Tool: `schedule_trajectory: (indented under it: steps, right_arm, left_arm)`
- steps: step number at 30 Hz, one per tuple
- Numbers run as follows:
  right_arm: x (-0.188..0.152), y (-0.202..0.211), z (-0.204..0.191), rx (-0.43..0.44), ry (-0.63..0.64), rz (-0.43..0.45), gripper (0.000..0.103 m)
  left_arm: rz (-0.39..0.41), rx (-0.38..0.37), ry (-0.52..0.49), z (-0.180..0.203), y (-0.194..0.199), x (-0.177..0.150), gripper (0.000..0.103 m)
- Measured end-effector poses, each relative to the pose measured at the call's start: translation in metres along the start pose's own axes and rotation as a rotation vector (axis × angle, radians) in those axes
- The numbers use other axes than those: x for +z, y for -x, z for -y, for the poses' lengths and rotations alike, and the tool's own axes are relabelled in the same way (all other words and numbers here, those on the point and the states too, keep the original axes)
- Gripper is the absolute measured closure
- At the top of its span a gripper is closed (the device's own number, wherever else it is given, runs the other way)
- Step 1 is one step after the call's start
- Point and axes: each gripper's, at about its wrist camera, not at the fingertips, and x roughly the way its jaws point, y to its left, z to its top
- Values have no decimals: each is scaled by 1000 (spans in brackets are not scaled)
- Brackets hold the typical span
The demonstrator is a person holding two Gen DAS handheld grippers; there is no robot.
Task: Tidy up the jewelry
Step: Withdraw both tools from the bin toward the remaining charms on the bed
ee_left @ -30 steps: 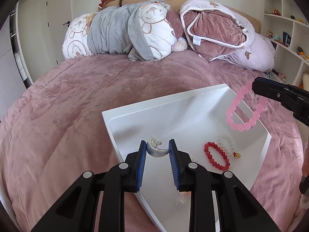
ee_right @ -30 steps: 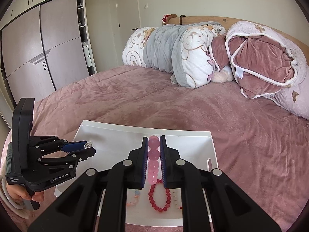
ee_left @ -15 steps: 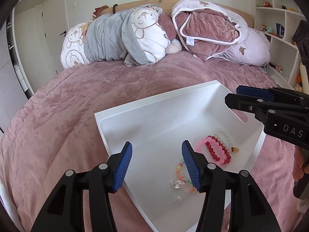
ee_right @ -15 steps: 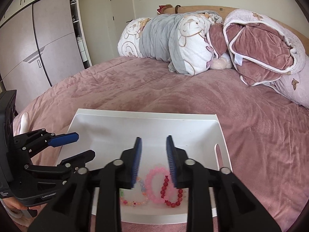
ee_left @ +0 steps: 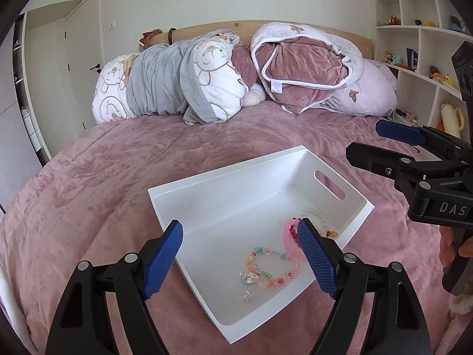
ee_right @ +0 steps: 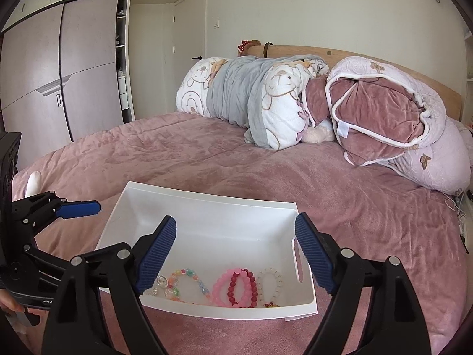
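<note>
A white bin (ee_left: 224,201) (ee_right: 207,204) sits on the pink bedspread. Inside lie a multicoloured bead bracelet (ee_left: 273,264) (ee_right: 184,282), a pink bead bracelet (ee_right: 220,291) (ee_left: 288,242), a red bead bracelet (ee_right: 244,287), a clear bead bracelet (ee_right: 270,284) (ee_left: 314,216) and small clear charms (ee_left: 248,278). My left gripper (ee_left: 239,257) is wide open and empty, above the bin's near edge. My right gripper (ee_right: 235,253) is wide open and empty, above the bin's near side; it shows in the left wrist view (ee_left: 384,139) to the right of the bin.
Rolled duvets and pillows (ee_left: 224,74) (ee_right: 295,100) are piled at the headboard. A wardrobe (ee_right: 59,74) stands left of the bed; open shelves with toys (ee_left: 422,59) stand right. The left gripper shows in the right wrist view (ee_right: 68,210), left of the bin.
The left gripper let go of a silver piece and the right gripper let go of the pink bracelet, which now lies in the bin. Both jaws opened wide and both grippers drew back.
</note>
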Motion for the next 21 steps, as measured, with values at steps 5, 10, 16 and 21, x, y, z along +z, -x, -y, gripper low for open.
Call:
schedule_trajectory:
  steps: [5,10,16,21]
  right_arm:
    - [1,31,9,39,-54,14,9]
    - [-3,64,13,46,-52,35,8]
    - [-25,95,15,75,-16,28,6]
    - [-54,101,10,72,43,-5,6]
  left_arm:
    - [27,-13,-7,6,30,4,11]
    - [49,-42,-3,9,59,3,9]
    - [46,-67,-8,15,80,-11,7]
    - [57,-84,-66,23,88,-34,5]
